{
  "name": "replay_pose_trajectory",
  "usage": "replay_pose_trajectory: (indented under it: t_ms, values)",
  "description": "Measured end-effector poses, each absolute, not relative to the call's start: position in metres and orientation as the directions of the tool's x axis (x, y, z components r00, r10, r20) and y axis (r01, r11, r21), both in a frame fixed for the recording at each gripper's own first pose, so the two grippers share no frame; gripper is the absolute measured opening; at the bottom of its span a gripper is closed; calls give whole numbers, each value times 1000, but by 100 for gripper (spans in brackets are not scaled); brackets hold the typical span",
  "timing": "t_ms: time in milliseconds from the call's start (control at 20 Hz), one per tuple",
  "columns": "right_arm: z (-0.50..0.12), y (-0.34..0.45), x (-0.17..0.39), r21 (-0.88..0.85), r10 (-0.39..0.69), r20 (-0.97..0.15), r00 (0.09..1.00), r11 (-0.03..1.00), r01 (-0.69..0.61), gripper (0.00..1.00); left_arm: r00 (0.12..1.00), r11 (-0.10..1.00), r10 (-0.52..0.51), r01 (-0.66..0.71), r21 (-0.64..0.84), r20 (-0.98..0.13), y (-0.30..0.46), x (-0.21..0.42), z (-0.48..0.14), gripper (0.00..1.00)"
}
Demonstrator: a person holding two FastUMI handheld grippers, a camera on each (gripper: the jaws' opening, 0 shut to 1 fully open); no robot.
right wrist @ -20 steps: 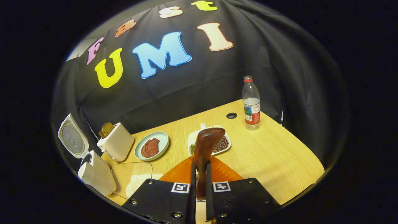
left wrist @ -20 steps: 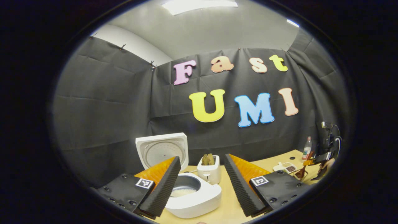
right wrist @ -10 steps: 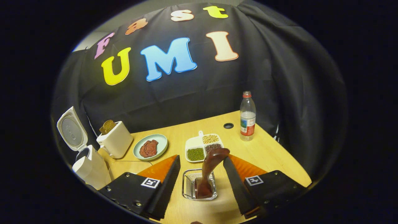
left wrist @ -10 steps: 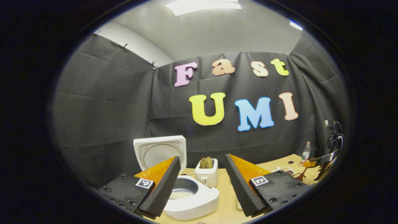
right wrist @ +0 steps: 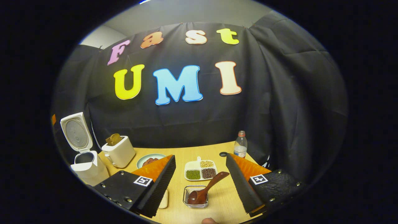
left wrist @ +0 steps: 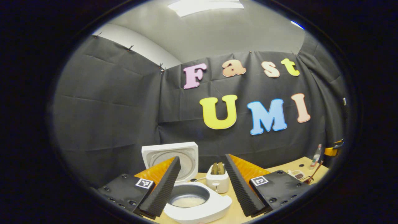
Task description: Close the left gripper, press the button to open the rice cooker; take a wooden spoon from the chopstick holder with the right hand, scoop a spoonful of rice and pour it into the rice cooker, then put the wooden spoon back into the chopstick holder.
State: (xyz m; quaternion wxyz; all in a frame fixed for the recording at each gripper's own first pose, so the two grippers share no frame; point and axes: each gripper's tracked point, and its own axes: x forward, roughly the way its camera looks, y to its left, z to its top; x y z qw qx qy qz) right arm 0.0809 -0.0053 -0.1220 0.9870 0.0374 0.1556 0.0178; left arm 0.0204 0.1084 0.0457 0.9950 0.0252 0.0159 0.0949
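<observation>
At the bottom middle of the right gripper view: I see the wooden spoon (right wrist: 205,189) with its bowl down in the wire chopstick holder (right wrist: 195,197) and its handle leaning up to the right, free of any grip.
Right gripper (right wrist: 202,183): I have its fingers spread wide, one on each side of the holder and above it, touching nothing and holding nothing.
Left gripper (left wrist: 202,183): its fingers at the bottom of the left gripper view are also wide apart and empty.
Rice cooker (left wrist: 199,205): it sits low in the middle of the left gripper view, lid (left wrist: 171,158) standing upright behind the pot, with a pale layer of rice on the pot's floor. In the right gripper view I find the same cooker (right wrist: 84,168) at the lower left edge, lid up.
Done, as I judge it: the button press, since the lid is open; the scoop and pour, given the rice in the pot; and the return of the spoon, since it rests in the holder.
Left to do: nothing that I can make out, beyond drawing both grippers clear.
Other things on the table (right wrist: 227,202): a toaster (right wrist: 119,151) beside the cooker, a divided dish of beans (right wrist: 200,170) just behind the holder, and a water bottle (right wrist: 240,144) at the far right.
</observation>
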Motion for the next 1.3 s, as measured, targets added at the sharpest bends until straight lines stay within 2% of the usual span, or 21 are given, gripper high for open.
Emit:
replay_pose_trajectory:
  t_ms: [100, 150, 200, 250, 350, 400, 450, 500, 650, 900, 1050, 1300]
  values:
    - [-112, -4, 79, 70, 52, -288, 956, 997, -33, 98, 974, 973, 225, -223, 64, -31, 125, 39, 51, 98]
    - [-108, -5, 78, 63, 50, -284, 958, 997, -33, 98, 970, 969, 240, -237, 66, -35, 135, 47, 53, 91]
    - [-105, -6, 76, 57, 44, -280, 959, 998, -29, 98, 967, 966, 252, -249, 66, -40, 143, 55, 55, 91]
    - [-103, -8, 74, 50, 39, -275, 961, 998, -26, 98, 964, 963, 263, -260, 66, -43, 151, 63, 57, 98]
    - [-102, -11, 71, 31, 24, -272, 962, 999, -16, 98, 958, 957, 284, -281, 68, -50, 169, 80, 61, 98]
    - [-103, -13, 69, 22, 16, -275, 961, 1000, -10, 99, 954, 954, 296, -292, 69, -56, 178, 88, 61, 91]
    - [-104, -15, 66, 17, 9, -279, 960, 1000, -4, 98, 951, 952, 303, -299, 66, -62, 187, 97, 61, 91]
    - [-103, -17, 64, 14, 1, -280, 960, 1000, 4, 98, 950, 951, 306, -302, 60, -66, 193, 105, 62, 98]
    - [-102, -22, 57, 6, -26, -277, 961, 1000, 29, 99, 945, 948, 318, -315, 53, -79, 214, 132, 63, 100]
    - [-104, -30, 42, -15, -71, -285, 956, 997, 69, 98, 941, 945, 326, -324, 38, -94, 242, 175, 62, 98]
    - [-107, -35, 32, -28, -96, -293, 951, 995, 92, 98, 934, 944, 329, -329, 28, -138, 260, 206, 48, 100]
    - [-115, -42, 16, -44, -123, -311, 942, 992, 115, 99, 910, 940, 333, -342, 8, -245, 279, 246, 5, 98]
